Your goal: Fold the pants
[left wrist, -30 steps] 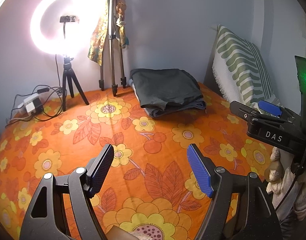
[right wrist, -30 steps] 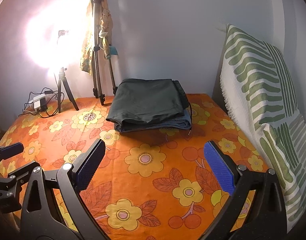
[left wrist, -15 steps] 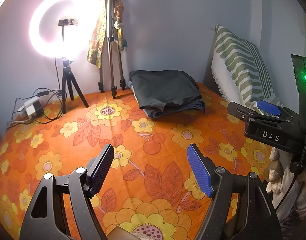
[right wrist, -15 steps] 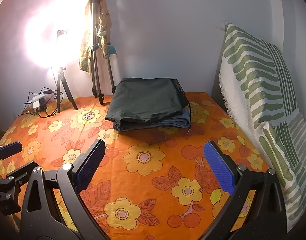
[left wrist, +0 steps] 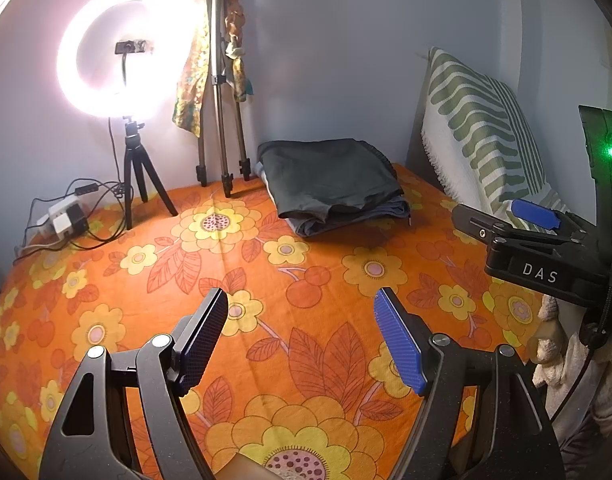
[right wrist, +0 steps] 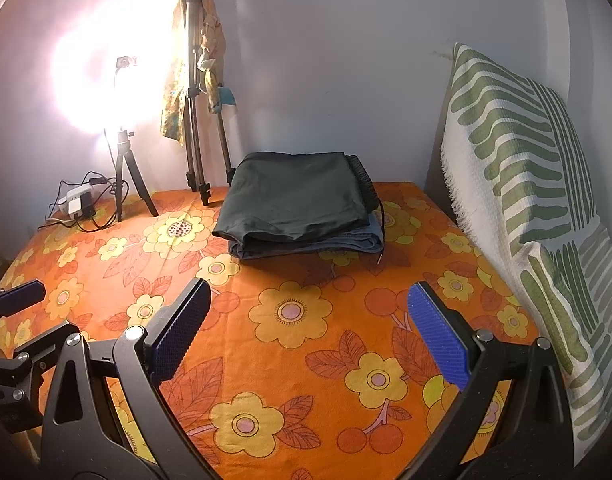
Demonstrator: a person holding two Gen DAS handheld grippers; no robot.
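Folded dark green pants (left wrist: 330,178) (right wrist: 297,196) lie on top of a folded blue-grey garment (right wrist: 334,242) at the far side of the bed, near the wall. My left gripper (left wrist: 301,336) hovers open over the orange flowered bedspread (left wrist: 265,280), well short of the stack, nothing between its blue pads. My right gripper (right wrist: 310,328) is likewise open and empty above the bedspread (right wrist: 297,360), the stack straight ahead of it. The right gripper's body (left wrist: 542,248) shows at the right edge of the left wrist view.
A lit ring light on a small tripod (left wrist: 129,80) and a taller tripod draped with a patterned cloth (left wrist: 221,80) stand at the back left by the wall. Chargers and cables (left wrist: 63,218) lie in the far left corner. A green-striped white pillow (right wrist: 526,200) leans along the right side.
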